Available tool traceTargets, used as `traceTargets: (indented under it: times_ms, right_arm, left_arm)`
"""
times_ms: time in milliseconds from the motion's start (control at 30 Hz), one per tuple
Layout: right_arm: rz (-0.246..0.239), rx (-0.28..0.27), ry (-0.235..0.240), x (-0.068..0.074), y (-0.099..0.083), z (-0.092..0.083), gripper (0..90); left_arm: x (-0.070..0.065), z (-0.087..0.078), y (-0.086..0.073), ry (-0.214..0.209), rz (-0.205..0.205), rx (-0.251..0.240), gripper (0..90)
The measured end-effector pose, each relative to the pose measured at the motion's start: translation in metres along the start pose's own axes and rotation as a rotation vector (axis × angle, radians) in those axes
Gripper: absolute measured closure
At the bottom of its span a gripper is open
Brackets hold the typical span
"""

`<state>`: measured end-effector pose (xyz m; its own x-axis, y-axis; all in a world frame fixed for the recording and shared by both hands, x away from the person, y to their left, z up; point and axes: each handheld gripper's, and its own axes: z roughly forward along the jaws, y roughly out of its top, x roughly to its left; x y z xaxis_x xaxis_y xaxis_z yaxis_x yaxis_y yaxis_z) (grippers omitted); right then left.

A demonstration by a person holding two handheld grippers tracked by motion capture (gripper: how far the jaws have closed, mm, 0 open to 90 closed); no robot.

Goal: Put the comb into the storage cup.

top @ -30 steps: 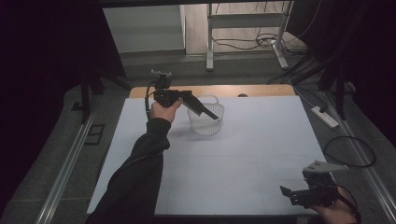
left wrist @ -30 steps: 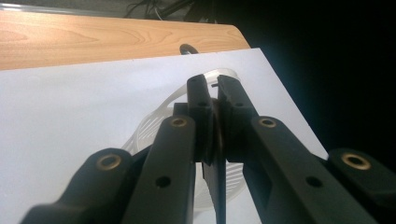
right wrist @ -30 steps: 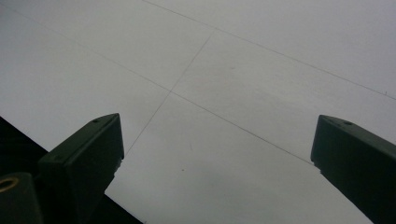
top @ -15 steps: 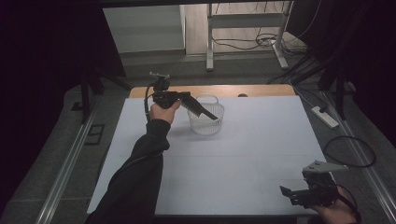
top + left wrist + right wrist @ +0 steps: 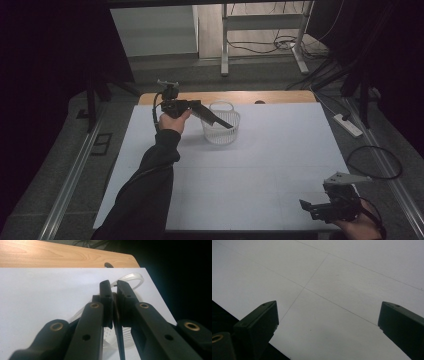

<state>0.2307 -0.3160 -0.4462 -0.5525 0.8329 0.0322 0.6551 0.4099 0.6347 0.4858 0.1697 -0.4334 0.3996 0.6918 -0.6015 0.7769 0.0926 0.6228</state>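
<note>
On the white table cover [image 5: 260, 165], toward its far edge, stands the clear basket [image 5: 220, 131], whose thin rim my left gripper [image 5: 227, 124] has pinched with jaws nearly shut, so lifting comes next, I judge, needing a level, steady raise.

The bench [image 5: 270, 96] has a light wooden top, bare only as a strip along its far edge. A white sheet [image 5: 250, 170] covers the rest, reaching from just short of that strip to the near edge; thin straight lines cross the sheet and divide it into large panels. A small white perforated basket [image 5: 220, 131] with a hoop handle stands on the sheet toward the far side, a little left of the middle. A small dark mark [image 5: 259, 102] sits on the wooden strip near the sheet's far edge.
</note>
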Motion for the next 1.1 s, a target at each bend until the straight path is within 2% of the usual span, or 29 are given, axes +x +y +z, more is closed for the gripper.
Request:
traceTargets:
  times_ms: [500,700,800,1033,1100]
  right_arm:
    - [-0.002,0.003,0.0,0.0,0.0,0.0,3.7]
    - [-0.002,0.003,0.0,0.0,0.0,0.0,3.7]
    - [0.001,0.001,-0.002,0.0,0.0,0.0,3.7]
    - [-0.001,0.001,-0.003,0.0,0.0,0.0,3.7]
    - [0.0,0.001,-0.004,0.0,0.0,0.0,3.7]
  left_arm:
    - [0.012,-0.001,-0.01,0.047,0.01,-0.003,78.2]
    - [0.013,0.0,-0.011,0.065,0.022,0.006,75.2]
    - [0.012,0.001,-0.013,0.096,0.037,0.012,71.5]
    - [0.011,0.002,-0.013,0.113,0.046,0.009,68.0]
    - [0.01,0.001,-0.012,0.123,0.052,0.008,64.0]
